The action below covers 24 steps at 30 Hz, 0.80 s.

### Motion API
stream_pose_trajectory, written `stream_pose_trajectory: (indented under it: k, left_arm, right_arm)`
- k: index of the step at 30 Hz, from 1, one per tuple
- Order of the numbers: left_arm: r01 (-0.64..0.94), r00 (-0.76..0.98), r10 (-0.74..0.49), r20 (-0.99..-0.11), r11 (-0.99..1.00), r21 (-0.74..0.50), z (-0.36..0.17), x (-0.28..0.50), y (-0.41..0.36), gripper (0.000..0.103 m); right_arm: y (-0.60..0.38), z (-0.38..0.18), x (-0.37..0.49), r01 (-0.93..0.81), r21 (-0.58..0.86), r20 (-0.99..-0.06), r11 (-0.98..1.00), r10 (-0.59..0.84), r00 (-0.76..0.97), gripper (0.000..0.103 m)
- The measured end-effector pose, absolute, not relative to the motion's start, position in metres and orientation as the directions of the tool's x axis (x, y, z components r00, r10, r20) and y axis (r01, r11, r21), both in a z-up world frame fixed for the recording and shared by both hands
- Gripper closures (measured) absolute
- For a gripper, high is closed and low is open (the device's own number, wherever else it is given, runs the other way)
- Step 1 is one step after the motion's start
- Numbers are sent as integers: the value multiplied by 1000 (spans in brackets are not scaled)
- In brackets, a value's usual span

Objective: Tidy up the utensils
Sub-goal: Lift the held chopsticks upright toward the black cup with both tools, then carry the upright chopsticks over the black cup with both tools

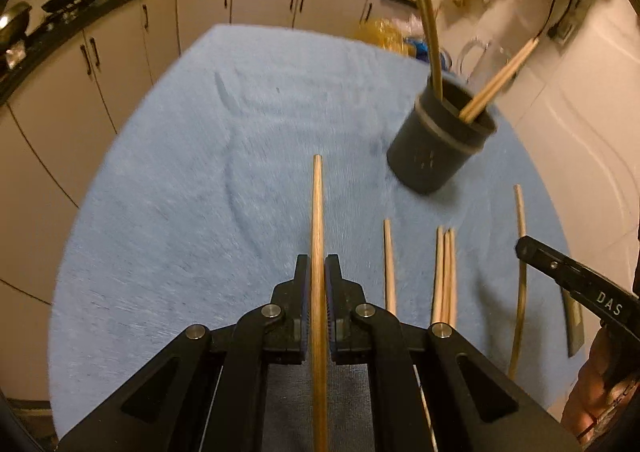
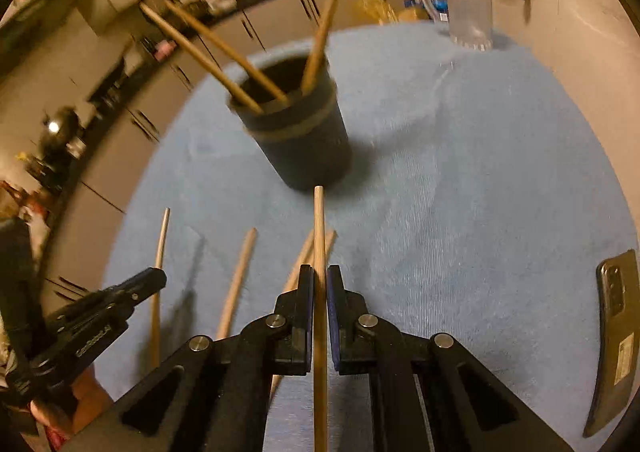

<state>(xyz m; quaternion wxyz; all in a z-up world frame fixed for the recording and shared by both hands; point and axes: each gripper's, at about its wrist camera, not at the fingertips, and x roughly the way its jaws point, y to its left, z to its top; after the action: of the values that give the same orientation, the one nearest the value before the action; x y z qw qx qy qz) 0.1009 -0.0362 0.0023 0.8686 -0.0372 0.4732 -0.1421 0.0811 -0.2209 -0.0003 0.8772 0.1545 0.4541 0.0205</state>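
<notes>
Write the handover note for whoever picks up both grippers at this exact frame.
Left gripper: shut on a wooden chopstick.
Right gripper: shut on another chopstick.
The dark holder cup stands upright on the blue cloth, ahead of both grippers.
Done: several chopsticks already lean inside the cup.
Left: drop in the two held ones, then collect the loose chopsticks on the cloth between the grippers. A phone lies at the cloth's right edge; leave it.

Both grippers, left gripper (image 1: 318, 272) and right gripper (image 2: 319, 284), are matte black linkages with silver pivot pins, blue-edged pads and white lettering.
</notes>
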Motion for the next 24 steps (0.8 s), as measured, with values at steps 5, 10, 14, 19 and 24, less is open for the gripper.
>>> stream_pose_trajectory:
  k: [5,10,14,19,24]
  left_arm:
    - [202,579,-286,-764,958,-205,32,93,-30,96]
    - [210,617,-291,-731,956,-204,53,83,-30,96]
    - [224,631,-294,-718,955,-195,63,80,-36,96]
    - [234,641,-300,-707,953,-192,71,76,-41,96]
    - [241,653,-297,-697,953,-181,78,73,-44,96]
  right_arm:
    - [-219,27,60,66,308,-690,949,175,703,96]
    - [-216,43,40,22,311,-606,950,181,775,96]
    - [-216,52,34,2,311,-566,951,183,804,96]
    - [-218,60,31,3,319,-543,948,180,820,96]
    - [-221,67,30,3,324,-528,946,178,831,96]
